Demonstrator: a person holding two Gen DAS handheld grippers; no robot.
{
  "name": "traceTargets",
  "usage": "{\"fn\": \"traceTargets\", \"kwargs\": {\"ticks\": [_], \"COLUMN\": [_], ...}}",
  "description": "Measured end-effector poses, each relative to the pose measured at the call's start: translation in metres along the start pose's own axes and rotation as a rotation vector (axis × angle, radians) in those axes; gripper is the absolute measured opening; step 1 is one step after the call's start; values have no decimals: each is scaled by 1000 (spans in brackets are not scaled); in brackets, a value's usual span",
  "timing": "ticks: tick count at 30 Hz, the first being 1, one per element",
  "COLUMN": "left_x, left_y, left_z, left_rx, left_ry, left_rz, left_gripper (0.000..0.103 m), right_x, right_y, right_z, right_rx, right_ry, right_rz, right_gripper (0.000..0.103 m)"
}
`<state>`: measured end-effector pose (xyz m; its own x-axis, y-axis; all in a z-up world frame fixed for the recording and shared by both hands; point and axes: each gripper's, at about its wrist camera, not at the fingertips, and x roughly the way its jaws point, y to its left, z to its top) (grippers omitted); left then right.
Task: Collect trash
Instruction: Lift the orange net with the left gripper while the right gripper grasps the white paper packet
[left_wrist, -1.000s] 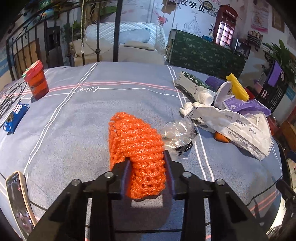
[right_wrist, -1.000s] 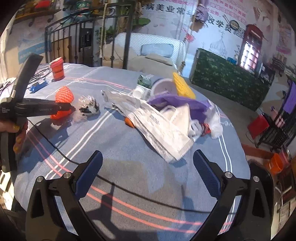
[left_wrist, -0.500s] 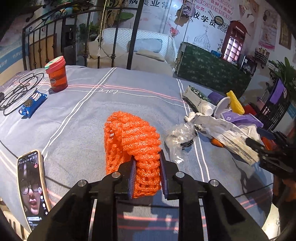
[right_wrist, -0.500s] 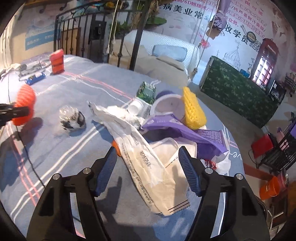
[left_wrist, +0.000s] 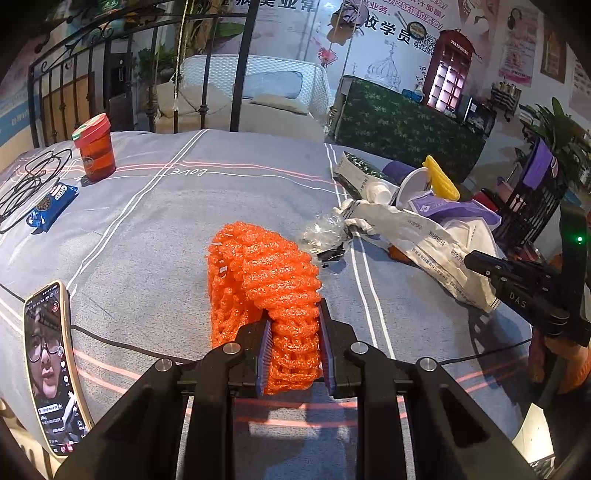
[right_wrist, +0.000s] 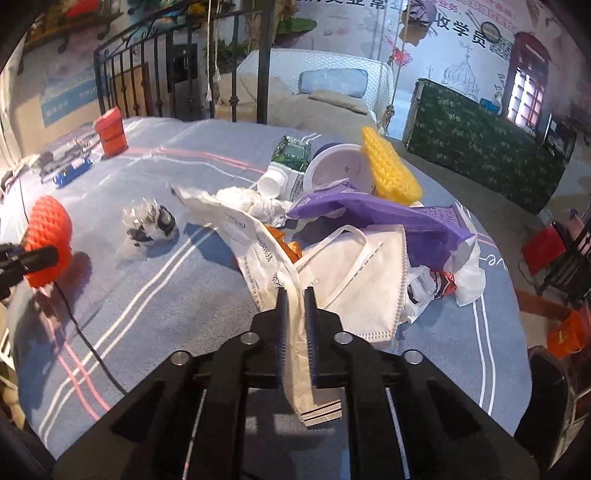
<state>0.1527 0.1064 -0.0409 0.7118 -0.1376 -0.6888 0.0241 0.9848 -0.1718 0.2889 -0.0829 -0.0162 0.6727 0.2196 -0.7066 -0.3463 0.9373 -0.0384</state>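
Left gripper (left_wrist: 295, 354): pinching the near end of an orange foam fruit net (left_wrist: 262, 280); net sagging forward onto the grey striped bedspread (left_wrist: 155, 229).
Right gripper (right_wrist: 295, 325): jaws just closed, pressed together on the near corner of a white printed plastic bag (right_wrist: 258, 251); nearest edge of the trash pile.
Orange net: feather-light, springy, squashes under the pads; grip at the thick folded end looks secure.
White bag: thin, limp, slippery; likely to drag its neighbours; a bunched fold holds better than a single edge.
White face mask (right_wrist: 369, 280): just right of the bag, soft.
Crumpled clear wrapper (right_wrist: 149, 221): left of the bag, crackly, weightless.
Purple pouch (right_wrist: 369, 218), yellow foam net (right_wrist: 391, 170), paper cup (right_wrist: 340, 166): behind the bag.
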Motion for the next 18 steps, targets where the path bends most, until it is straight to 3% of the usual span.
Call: {"fn": "traceTargets", "kwargs": {"ticks": [9, 18], "left_x": [-3, -3], "left_y": [-17, -60], "left_z": [-4, -2], "left_rx": [36, 107], "left_ry": [-7, -20], "left_rz": [-14, -78], "left_gripper": [22, 22], "right_x": [-33, -86], "right_y": [4, -12], "right_z": [-11, -30], "right_rx": [57, 138], "right_ry": [-84, -169], "right_rz": [17, 0], "right_gripper": [3, 3]}}
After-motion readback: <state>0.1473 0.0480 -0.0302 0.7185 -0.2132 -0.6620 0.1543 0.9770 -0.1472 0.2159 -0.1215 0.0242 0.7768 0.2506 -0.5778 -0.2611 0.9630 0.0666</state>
